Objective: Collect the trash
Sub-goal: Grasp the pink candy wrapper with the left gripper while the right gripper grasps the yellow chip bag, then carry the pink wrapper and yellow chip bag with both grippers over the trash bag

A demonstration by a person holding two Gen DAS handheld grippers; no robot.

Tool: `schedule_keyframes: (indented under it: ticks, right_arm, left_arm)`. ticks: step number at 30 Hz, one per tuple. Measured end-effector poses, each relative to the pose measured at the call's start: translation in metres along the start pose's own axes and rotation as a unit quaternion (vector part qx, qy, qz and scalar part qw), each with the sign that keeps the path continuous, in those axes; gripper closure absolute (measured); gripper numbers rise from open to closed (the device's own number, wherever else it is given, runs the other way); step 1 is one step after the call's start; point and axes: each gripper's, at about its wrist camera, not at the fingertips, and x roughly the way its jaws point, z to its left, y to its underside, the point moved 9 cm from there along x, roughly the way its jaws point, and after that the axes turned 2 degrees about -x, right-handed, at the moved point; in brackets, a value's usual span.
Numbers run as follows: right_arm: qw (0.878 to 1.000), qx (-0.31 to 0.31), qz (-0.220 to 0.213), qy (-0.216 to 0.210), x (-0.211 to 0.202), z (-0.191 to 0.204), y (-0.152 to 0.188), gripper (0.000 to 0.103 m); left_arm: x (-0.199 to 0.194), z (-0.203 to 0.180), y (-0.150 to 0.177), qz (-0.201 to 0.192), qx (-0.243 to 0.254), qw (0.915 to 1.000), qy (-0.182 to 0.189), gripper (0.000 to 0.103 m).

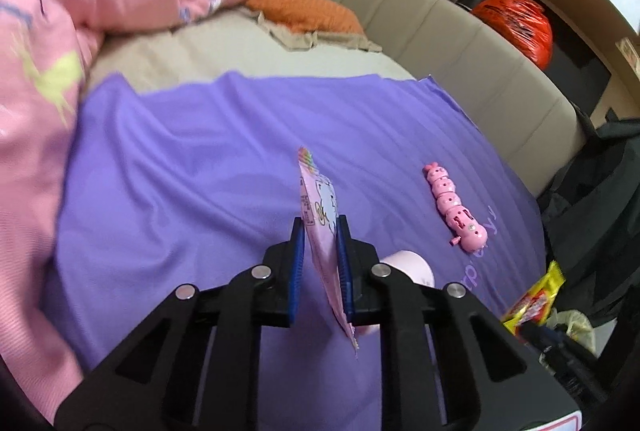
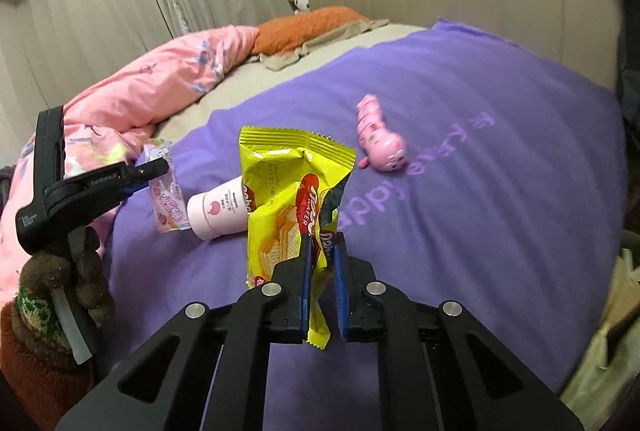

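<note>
L hand-held gripper (image 1: pixel 320 251) is closed on a pink cartoon wrapper (image 1: pixel 318 207), held edge-on at frame centre, above the purple sheet (image 1: pixel 180 171). In the R view it shows at left (image 2: pixel 154 167), gripped by a gloved hand (image 2: pixel 60 279). R hand-held gripper (image 2: pixel 322 267) is clamped on a yellow wafer wrapper (image 2: pixel 280 191), upright at centre of frame. Pink cup (image 2: pixel 218 211) lies on its side on the sheet, centre-left, just behind the wafer wrapper. Pink caterpillar toy (image 2: pixel 380 139) sits on the sheet, upper right of centre, apart from the rest. Pink quilt (image 1: pixel 60 31) bunched at left.
</note>
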Motion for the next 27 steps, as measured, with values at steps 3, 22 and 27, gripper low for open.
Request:
schedule_keyframes:
  ticks: [3, 22, 27]
  right_arm:
    - [1.0, 0.005, -0.009, -0.002, -0.023, -0.01, -0.001, 0.091]
    - [0.995, -0.01, -0.097, 0.007, -0.176, -0.068, -0.009, 0.091]
    - [0.992, -0.006, -0.125, 0.013, -0.218, -0.088, -0.005, 0.091]
  left_arm:
    - [-0.019, -0.015, 0.007, -0.006, 0.02, 0.9998, -0.002, 0.088]
    - [-0.175, -0.187, 0.05, -0.074, 0.159, 0.9835, 0.042, 0.088]
    - [-0.199, -0.242, 0.07, -0.082, 0.205, 0.9734, 0.062, 0.088]
